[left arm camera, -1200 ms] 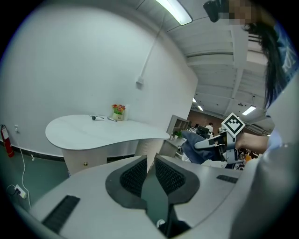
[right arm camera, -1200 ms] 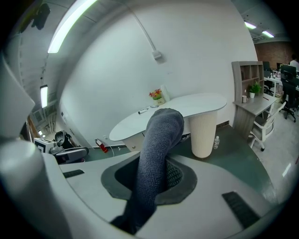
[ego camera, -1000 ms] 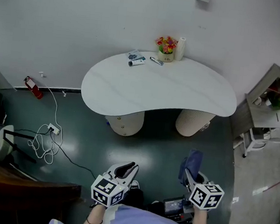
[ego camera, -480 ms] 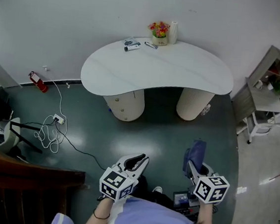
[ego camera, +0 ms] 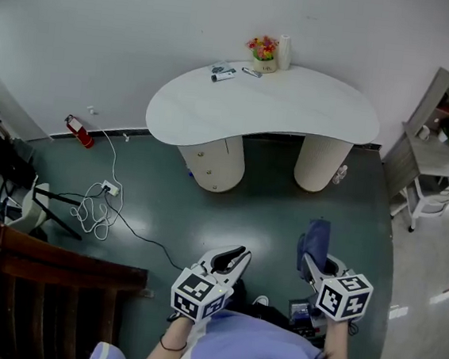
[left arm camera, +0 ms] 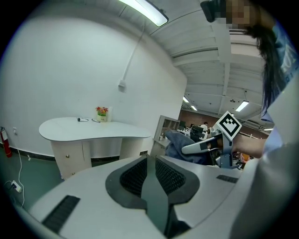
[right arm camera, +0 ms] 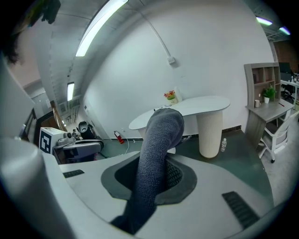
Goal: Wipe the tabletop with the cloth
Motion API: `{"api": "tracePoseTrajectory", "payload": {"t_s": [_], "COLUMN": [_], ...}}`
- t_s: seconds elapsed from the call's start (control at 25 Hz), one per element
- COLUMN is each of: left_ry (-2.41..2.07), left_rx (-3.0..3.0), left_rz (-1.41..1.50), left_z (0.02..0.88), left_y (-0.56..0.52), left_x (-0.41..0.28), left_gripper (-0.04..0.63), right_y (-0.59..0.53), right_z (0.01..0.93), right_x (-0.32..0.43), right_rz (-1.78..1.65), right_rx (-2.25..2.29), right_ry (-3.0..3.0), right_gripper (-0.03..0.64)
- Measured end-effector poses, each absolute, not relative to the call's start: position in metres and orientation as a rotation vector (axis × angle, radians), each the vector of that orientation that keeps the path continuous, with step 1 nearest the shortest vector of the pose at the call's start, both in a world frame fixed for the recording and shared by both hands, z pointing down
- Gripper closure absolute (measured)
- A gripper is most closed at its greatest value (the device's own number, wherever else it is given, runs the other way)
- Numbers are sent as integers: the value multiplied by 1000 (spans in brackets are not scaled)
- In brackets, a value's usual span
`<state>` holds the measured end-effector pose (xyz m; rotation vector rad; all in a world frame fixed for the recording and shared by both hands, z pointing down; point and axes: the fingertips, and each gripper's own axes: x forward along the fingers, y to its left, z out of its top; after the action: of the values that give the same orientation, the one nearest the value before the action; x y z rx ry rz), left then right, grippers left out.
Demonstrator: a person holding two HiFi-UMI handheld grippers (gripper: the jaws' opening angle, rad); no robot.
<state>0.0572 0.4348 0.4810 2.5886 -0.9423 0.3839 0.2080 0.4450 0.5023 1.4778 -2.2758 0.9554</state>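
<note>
Office interior, white curved desk (ego camera: 280, 109) by plain wall (ego camera: 145, 23), strip ceiling lights (left arm camera: 145, 11), shelf unit (right arm camera: 263, 79), fire extinguisher (ego camera: 80, 132)

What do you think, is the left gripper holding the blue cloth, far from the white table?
No, the right gripper holds the blue cloth, far from the white table; the right gripper view shows it.

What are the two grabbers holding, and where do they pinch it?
The right gripper pinches the blue-grey knitted cloth partway along, its rounded end poking out. The left gripper is shut, empty.
</note>
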Motion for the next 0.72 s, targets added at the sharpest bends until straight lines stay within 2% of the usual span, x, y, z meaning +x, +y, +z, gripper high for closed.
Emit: {"api": "tracePoseTrajectory", "payload": {"t_s": [0.72], "left_ry": [-928], "left_rx": [2637], "left_rz": [410], "left_z": [469], "left_y": [443], "left_x": [66], "left_gripper": [534], "right_y": [453], "right_z": [492], "right_x": [221], "right_rz": [940], "right_rx": [1526], "right_ry": [-2294], "right_gripper": [546]}}
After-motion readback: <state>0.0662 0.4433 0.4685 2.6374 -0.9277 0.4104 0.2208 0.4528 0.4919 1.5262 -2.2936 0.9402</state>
